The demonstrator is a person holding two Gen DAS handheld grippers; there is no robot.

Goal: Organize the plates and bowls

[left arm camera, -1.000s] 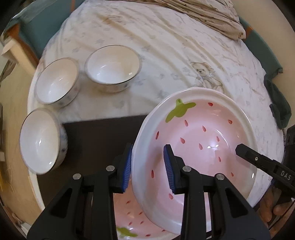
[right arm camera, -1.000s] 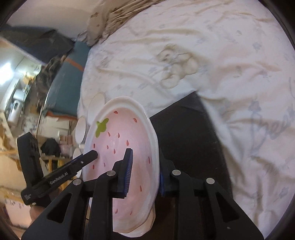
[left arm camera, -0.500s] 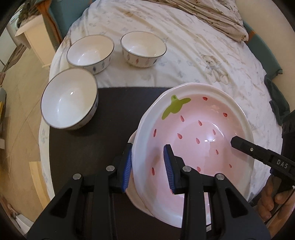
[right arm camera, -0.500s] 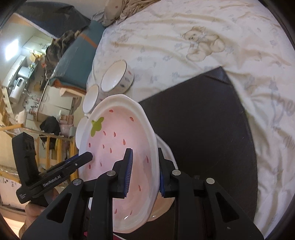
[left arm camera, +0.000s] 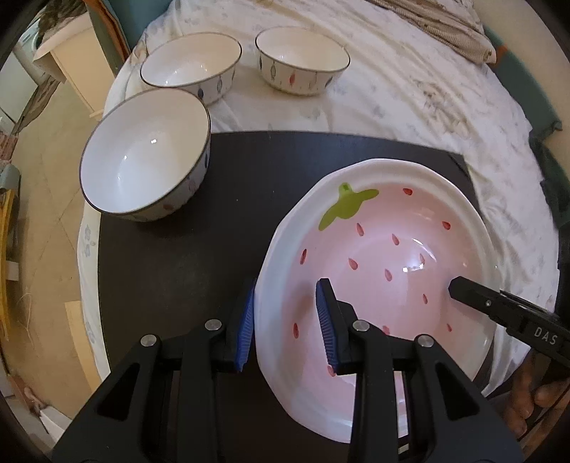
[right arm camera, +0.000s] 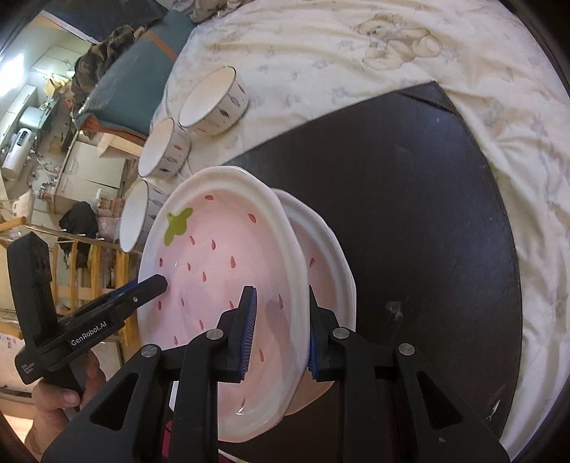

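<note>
A pink strawberry-pattern plate (left arm camera: 388, 249) is held by both grippers over a dark board (left arm camera: 185, 270). My left gripper (left arm camera: 286, 324) is shut on its near-left rim. My right gripper (right arm camera: 279, 333) is shut on the opposite rim of the same plate (right arm camera: 221, 270). A second strawberry plate (right arm camera: 327, 256) lies under it on the board, mostly hidden. Three white bowls with dark rims stand to the left: one (left arm camera: 146, 153) on the board's corner, two (left arm camera: 188, 67) (left arm camera: 301, 60) on the bedsheet.
The dark board (right arm camera: 409, 199) lies on a bed with a pale printed sheet (left arm camera: 409, 92). A folded beige blanket (left arm camera: 449, 25) is at the far side. The floor and a cream cabinet (left arm camera: 67, 60) are to the left of the bed edge.
Both grippers carried the held plate back and down toward the plate on the board. The three bowls now sit farther up and right in the left wrist view.
</note>
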